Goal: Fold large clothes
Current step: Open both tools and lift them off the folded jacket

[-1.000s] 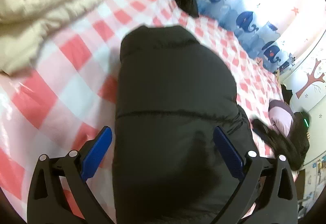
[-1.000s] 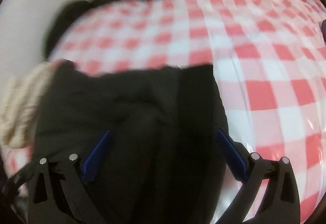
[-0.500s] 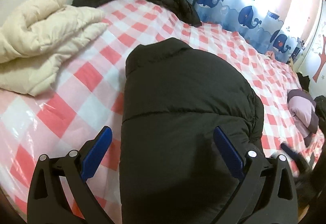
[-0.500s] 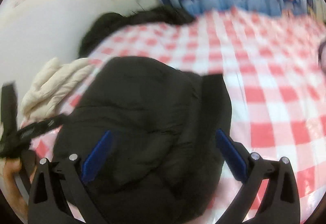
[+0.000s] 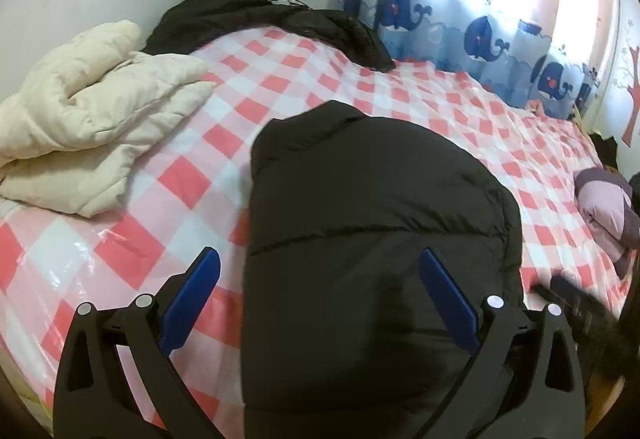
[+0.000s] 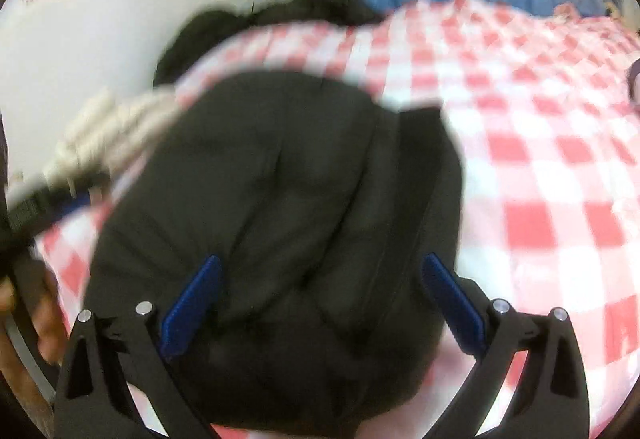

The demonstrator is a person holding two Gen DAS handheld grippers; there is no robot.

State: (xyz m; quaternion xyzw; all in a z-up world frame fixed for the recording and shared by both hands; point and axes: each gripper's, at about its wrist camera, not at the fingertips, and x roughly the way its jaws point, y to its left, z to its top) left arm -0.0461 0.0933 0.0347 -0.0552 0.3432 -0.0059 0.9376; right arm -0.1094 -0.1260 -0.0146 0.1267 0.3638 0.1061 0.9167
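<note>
On checked bedspread (image 5: 188,175), folded black puffer jacket (image 5: 372,223) between both grippers' spread jaws, ungrasped, left gripper (image 5: 320,299), right gripper (image 6: 320,299)

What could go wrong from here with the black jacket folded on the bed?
The black puffer jacket looks puffy, so its fold may spring open with both tools open: left tool, right tool. Its near end seems to reach the bed's front edge, so it might slide off the glossy checked cover. The right view is blurred, so alignment is hard to judge.
</note>
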